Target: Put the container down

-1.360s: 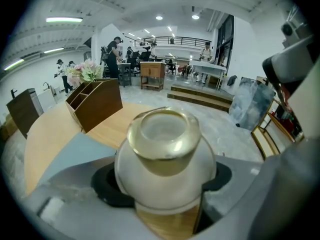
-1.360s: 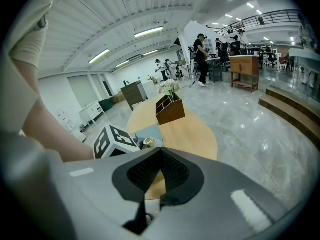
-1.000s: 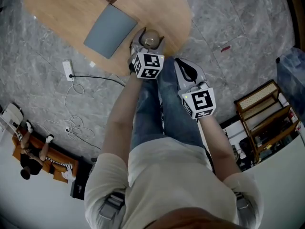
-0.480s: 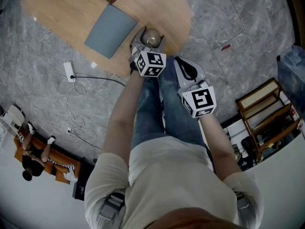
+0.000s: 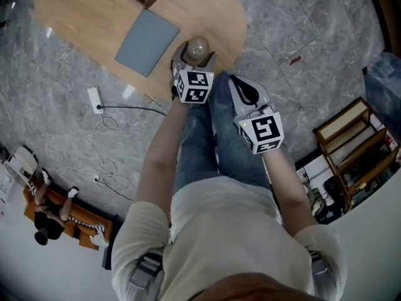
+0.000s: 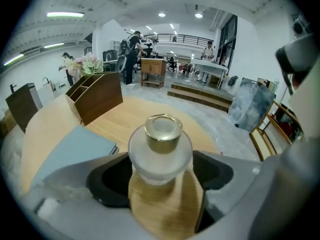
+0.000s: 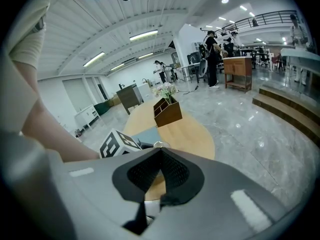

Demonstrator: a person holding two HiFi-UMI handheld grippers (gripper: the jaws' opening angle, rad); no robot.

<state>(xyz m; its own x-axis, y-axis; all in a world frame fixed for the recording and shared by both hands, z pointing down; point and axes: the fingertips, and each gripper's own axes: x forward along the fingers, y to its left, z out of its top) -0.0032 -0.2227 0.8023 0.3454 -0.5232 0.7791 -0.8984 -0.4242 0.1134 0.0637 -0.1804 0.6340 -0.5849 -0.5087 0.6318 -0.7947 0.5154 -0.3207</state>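
Head view: the container [image 5: 197,47] is at the near edge of the table [image 5: 88,14], just beside a grey mat [image 5: 147,41]. The left gripper [image 5: 195,55] reaches out to it, one jaw on each side. The right gripper [image 5: 245,93] hangs back over the person's legs, well apart from the table.

Left gripper view: the container is a small round bottle of frosted glass with a gold collar [image 6: 163,132] at its open neck. It stands upright between the jaws, which are opening. A thin gap shows between each dark pad and the glass, so the hold looks released and the bottle seems to rest on the wood by its own weight. A brown box [image 6: 97,96] sits farther back on the table.

I judge the bottle stiff, smooth and breakable, with some weight for its bulk. Frosted glass gives the pads a little more bite than clear glass, but the round body can still roll or slide in a loose pinch. The wide body below the shoulder is the place to take it, squarely across the middle. The narrow collar offers too little surface and would let it swing. So near the table's edge, a knock while the gripper backs away could tip it off.

Right gripper view: the jaws are pressed together with nothing between them.
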